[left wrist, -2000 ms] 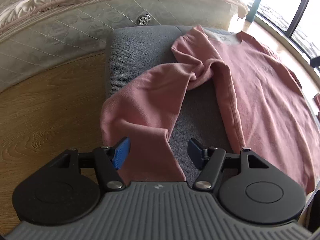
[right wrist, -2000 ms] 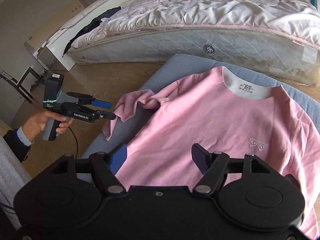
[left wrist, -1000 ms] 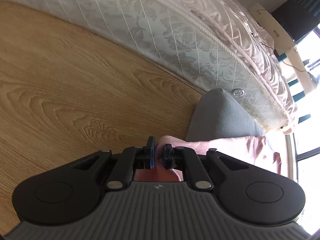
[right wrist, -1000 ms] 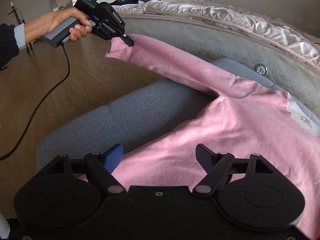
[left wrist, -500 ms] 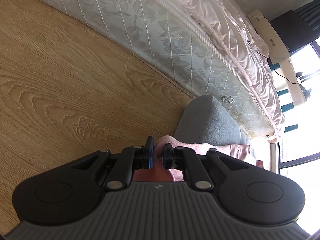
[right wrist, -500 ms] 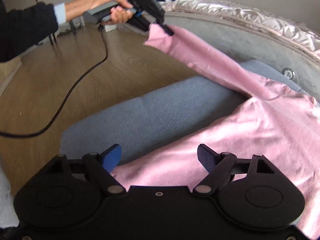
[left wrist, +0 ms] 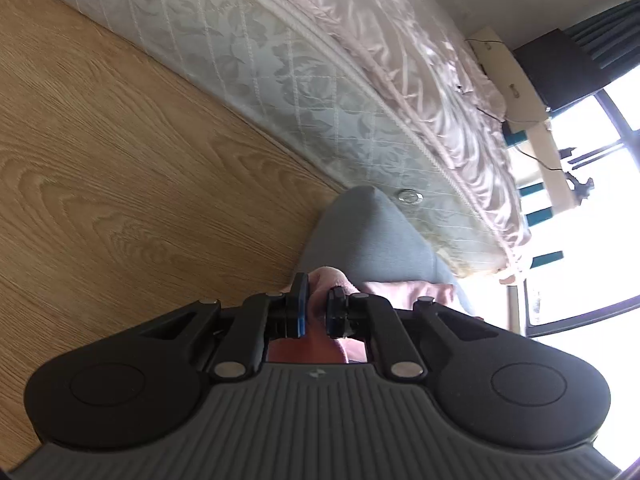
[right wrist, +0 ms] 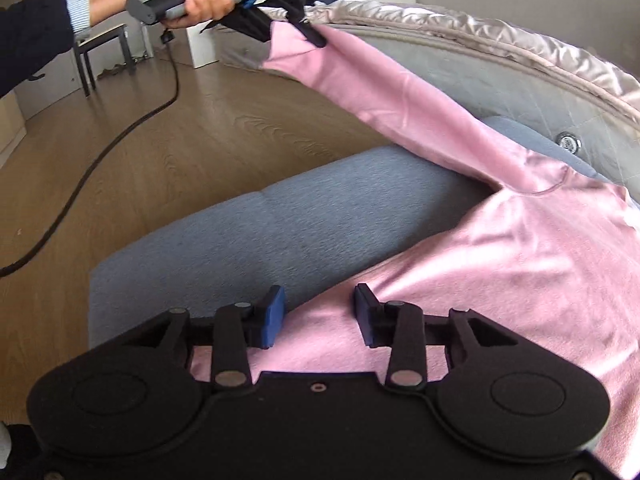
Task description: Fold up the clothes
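A pink sweatshirt (right wrist: 520, 256) lies on a grey-blue bench cushion (right wrist: 320, 220). My left gripper (left wrist: 318, 306) is shut on the cuff of the sweatshirt's sleeve (left wrist: 324, 280). In the right wrist view it (right wrist: 310, 36) holds the sleeve (right wrist: 400, 100) stretched out and lifted over the floor. My right gripper (right wrist: 320, 314) hovers over the sweatshirt's lower edge, jaws partly closed with a gap, and nothing between them.
A mattress with a shiny quilt (right wrist: 500, 56) runs along the far side of the bench. Wooden floor (left wrist: 100, 160) lies to the left, with a black cable (right wrist: 100, 152) across it. A window (left wrist: 592, 240) is at the right.
My left gripper has pulled the sleeve further up and out, stretching it. My right gripper's jaws have narrowed from wide open, over the sweatshirt's lower edge.
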A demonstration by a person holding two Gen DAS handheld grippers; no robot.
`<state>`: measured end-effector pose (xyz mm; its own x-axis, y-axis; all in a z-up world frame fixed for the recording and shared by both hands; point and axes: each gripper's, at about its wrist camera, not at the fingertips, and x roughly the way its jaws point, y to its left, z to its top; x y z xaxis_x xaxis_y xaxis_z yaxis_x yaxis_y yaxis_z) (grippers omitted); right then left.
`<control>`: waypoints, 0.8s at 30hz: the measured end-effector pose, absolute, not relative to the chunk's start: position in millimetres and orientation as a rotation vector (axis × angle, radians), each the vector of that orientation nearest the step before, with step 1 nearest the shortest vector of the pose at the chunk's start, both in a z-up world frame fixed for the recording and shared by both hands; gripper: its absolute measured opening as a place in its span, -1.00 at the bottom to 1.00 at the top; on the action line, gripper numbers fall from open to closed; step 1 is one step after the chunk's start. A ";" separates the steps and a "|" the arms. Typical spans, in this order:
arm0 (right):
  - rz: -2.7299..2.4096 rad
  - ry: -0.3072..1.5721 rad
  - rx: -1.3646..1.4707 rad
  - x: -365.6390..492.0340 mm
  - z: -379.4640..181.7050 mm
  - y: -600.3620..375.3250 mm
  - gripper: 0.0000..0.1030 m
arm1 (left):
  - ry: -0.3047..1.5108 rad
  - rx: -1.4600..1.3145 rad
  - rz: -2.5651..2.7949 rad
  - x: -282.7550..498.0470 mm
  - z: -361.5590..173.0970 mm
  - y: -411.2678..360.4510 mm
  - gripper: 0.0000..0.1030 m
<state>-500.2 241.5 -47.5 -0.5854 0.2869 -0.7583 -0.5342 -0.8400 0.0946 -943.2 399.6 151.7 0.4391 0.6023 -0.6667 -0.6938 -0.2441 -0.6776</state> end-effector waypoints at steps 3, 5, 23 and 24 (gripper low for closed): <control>2.392 0.586 -1.029 -489.2 -42.3 254.1 -0.16 | 0.076 -1.310 1.156 -910.4 163.2 395.7 -0.83; 2.377 0.629 -1.010 -483.0 -39.3 260.8 -0.16 | 0.079 -1.287 1.107 -886.6 168.9 389.4 -0.83; 2.367 0.340 -0.721 -498.9 -5.9 267.1 0.36 | 0.077 -1.468 0.898 -780.7 130.6 359.7 -0.80; 2.350 0.285 -0.712 -505.4 -5.4 265.0 0.33 | 0.080 -1.471 0.895 -779.0 128.8 360.4 -0.80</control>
<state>-505.4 265.0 -5.4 -0.6362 0.5306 -0.5602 -0.6492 -0.7604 0.0171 -779.0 360.4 128.8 0.6871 0.4671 -0.5565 -0.5588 -0.1499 -0.8157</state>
